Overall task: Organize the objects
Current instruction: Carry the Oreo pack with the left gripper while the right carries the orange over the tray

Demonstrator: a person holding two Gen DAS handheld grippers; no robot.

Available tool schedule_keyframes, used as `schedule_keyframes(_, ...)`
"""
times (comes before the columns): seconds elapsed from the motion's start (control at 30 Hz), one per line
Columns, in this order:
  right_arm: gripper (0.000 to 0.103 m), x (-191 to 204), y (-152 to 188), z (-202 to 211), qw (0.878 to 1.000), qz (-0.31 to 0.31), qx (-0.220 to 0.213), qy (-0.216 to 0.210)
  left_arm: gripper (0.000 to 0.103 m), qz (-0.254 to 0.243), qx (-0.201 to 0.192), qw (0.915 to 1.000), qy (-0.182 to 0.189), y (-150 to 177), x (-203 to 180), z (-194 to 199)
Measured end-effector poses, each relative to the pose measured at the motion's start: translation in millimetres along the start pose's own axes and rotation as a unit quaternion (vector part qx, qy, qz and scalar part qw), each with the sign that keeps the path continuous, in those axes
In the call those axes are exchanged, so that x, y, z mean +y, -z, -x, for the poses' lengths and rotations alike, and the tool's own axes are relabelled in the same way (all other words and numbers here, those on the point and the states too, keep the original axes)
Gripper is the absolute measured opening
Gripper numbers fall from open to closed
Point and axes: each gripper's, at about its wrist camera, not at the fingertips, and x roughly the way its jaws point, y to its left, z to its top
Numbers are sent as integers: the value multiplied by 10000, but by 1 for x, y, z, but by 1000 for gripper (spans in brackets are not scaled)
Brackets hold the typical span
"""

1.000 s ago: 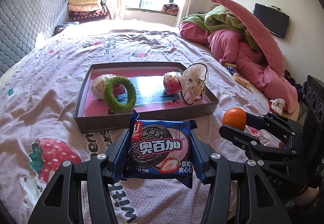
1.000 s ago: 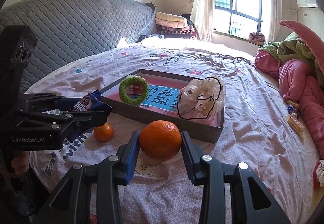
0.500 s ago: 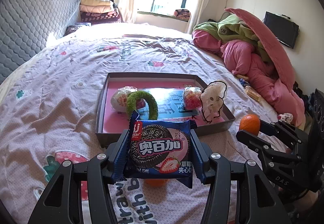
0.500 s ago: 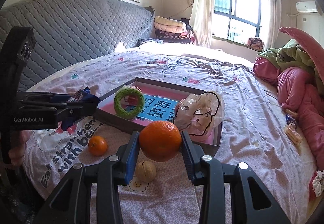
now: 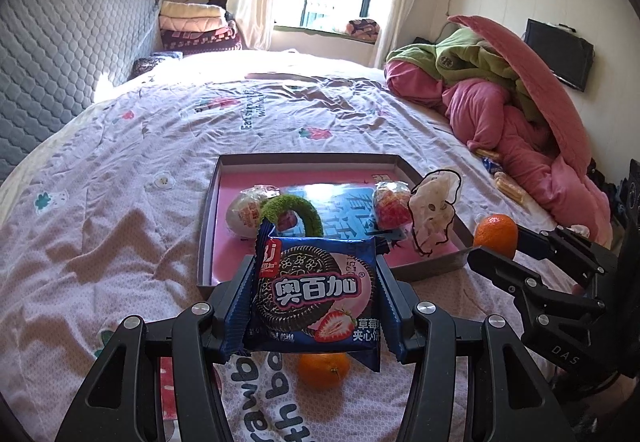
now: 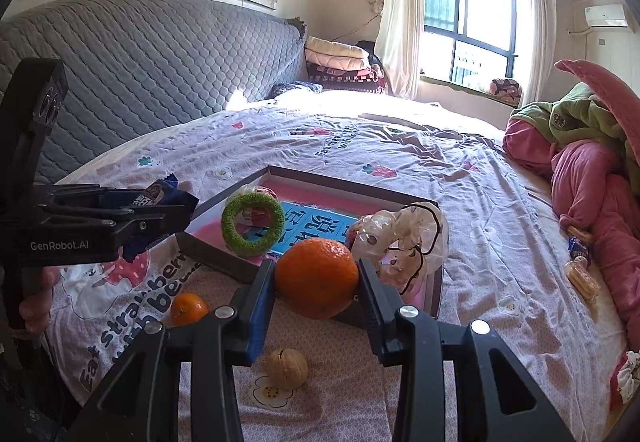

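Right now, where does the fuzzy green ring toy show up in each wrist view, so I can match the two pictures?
Left wrist view: the fuzzy green ring toy stands centre frame in the shallow grey tray with the pink floor, its lower part hidden behind the blue cookie packet.
Right wrist view: the ring is left of centre, at the tray's near-left side.
Shared landmark: the crinkled clear plastic bag at the tray's right edge.

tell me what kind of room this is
A bedroom, most likely in a home: a wide bed with a strawberry-print sheet, a quilted grey headboard, folded blankets stacked by the curtained window.
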Motion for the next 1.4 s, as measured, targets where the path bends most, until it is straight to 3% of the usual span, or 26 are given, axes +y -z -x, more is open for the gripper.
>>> schedule_keyframes(0.53, 41, -3, -13, -10, 9999, -48, -139, -18, 57, 51, 49, 10000, -50, -8, 7, -10)
schedule_keyframes(1.4, 41, -22, -57, -4, 9971, -197, -725, 151, 57, 40, -279, 9994, -181, -52, 18, -13)
